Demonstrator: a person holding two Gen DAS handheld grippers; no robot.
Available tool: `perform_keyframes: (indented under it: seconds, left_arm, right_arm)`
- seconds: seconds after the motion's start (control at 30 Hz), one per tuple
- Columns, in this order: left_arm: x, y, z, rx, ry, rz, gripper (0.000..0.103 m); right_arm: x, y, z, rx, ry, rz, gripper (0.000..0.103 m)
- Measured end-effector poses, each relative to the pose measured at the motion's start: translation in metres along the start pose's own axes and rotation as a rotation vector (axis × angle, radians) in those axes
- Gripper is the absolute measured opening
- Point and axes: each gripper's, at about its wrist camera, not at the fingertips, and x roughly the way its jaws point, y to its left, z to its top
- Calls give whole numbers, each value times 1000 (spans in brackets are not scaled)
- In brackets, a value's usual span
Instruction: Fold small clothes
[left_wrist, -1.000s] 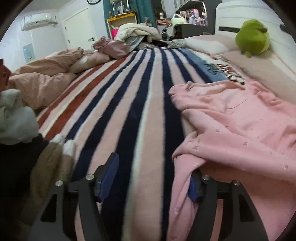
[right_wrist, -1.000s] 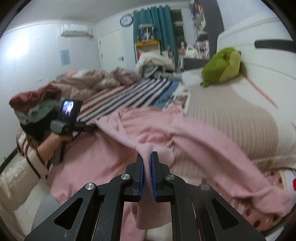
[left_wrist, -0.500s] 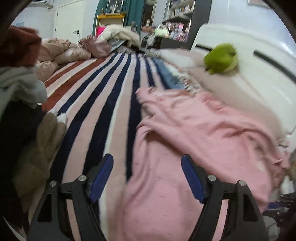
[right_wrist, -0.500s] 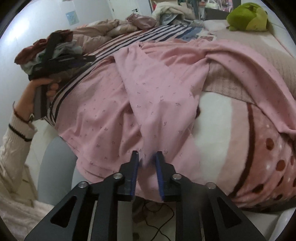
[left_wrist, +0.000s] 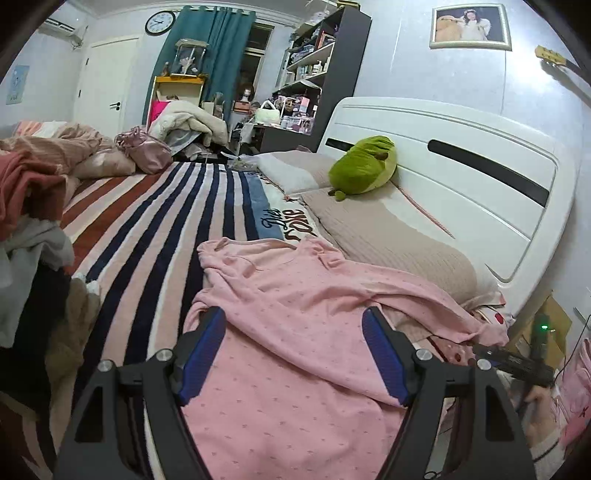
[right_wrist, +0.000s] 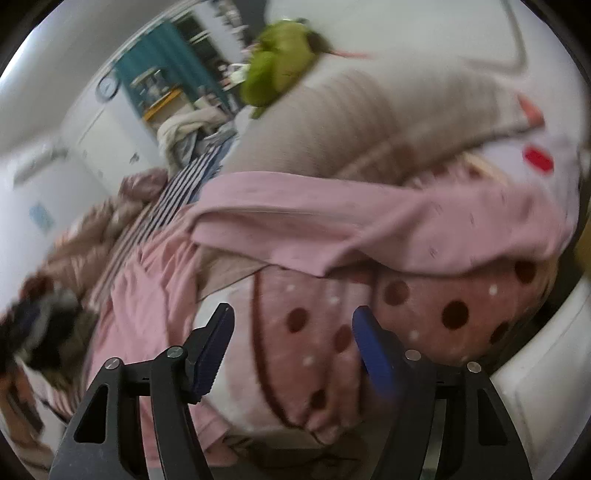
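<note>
A pink long-sleeved garment (left_wrist: 295, 314) with a small print lies spread and rumpled on the bed, one sleeve trailing right over the bed's edge. My left gripper (left_wrist: 293, 354) is open and empty just above its lower part. In the blurred right wrist view the garment's sleeve (right_wrist: 369, 225) lies across the bed edge. My right gripper (right_wrist: 291, 350) is open and empty, below the sleeve, over a pink dotted blanket (right_wrist: 424, 306).
A striped blanket (left_wrist: 159, 221) covers the bed. A pile of clothes (left_wrist: 29, 229) stands at the left. A green plush toy (left_wrist: 364, 164) sits by the white headboard (left_wrist: 461, 166). A beige pillow (left_wrist: 388, 236) lies right of the garment.
My right gripper has let go of the pink garment, opened, and swung toward the bed's edge. My left gripper has lifted and turned right over the garment, staying open.
</note>
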Motion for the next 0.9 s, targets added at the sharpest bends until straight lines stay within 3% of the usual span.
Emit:
perform_keyframes:
  seconds: [0.13,0.27,0.33,0.37,0.4,0.47,0.63,0.77,0.9]
  left_arm:
    - [2,-8,2,3,-2,-3,73]
    - [3,-15,2,3,1,-11,73]
    - [2,-16,2,8,1,-5,73]
    - [0,-16,3,9,0,0,73]
    - [-1,-15,3,8,-1,7,73]
    - [-4,-11,3,4,-6,20,73]
    - [-10,0,4,-16,-22,40,73]
    - [-15,9,1,-23,-37,42,73]
    - [-24,20,-3,-31,-51,40,73]
  right_arm:
    - [14,-18,9,66,-78,-35,72]
    - [28,-37,22,176,-180,-5,75]
    - [31,-35,27,184,-220,-48,58]
    - [29,-35,29,175,-232,-71,30]
    - [28,-34,30,172,-240,-66,8]
    - [20,-29,33,165,-278,-20,8]
    - [-27,-2,47,4,-406,-15,7]
    - [-54,46,60,-174,-485,14,7]
    - [-66,109,61,-328,-516,139,7]
